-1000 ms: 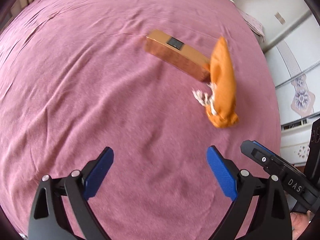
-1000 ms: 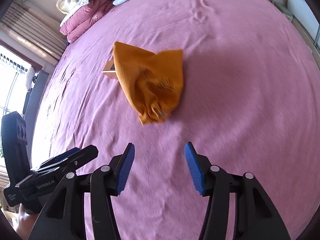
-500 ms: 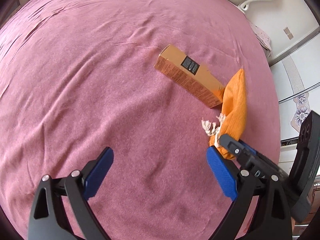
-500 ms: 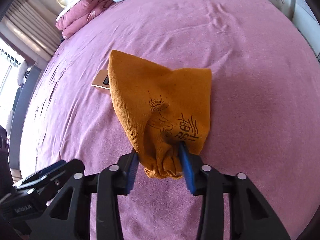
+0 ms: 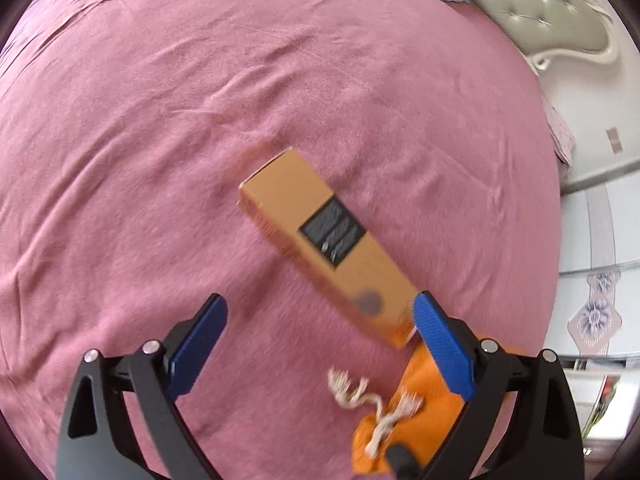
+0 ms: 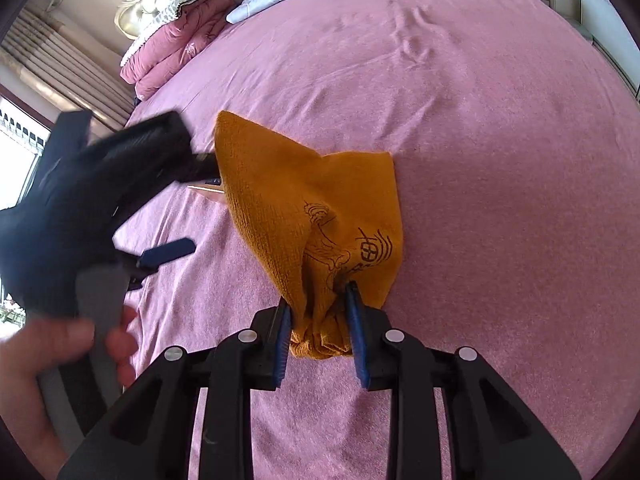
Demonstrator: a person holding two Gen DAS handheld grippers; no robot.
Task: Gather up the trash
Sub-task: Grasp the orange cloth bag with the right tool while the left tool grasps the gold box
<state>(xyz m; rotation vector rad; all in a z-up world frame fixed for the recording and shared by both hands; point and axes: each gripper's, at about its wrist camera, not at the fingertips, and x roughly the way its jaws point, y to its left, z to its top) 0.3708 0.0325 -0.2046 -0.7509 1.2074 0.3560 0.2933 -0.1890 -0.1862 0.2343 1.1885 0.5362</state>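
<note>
While my right gripper (image 6: 320, 326) is closing its jaws on the gathered neck of the orange cloth bag (image 6: 316, 216), my left gripper (image 5: 320, 350) is hanging with fingers spread wide over the pink bedspread (image 5: 160, 160). The tan cardboard box (image 5: 320, 240) is lying diagonally just beyond them, its near end touching the bag at four o'clock. Farther off, a tufted headboard (image 5: 540, 12) is showing at one o'clock.
</note>
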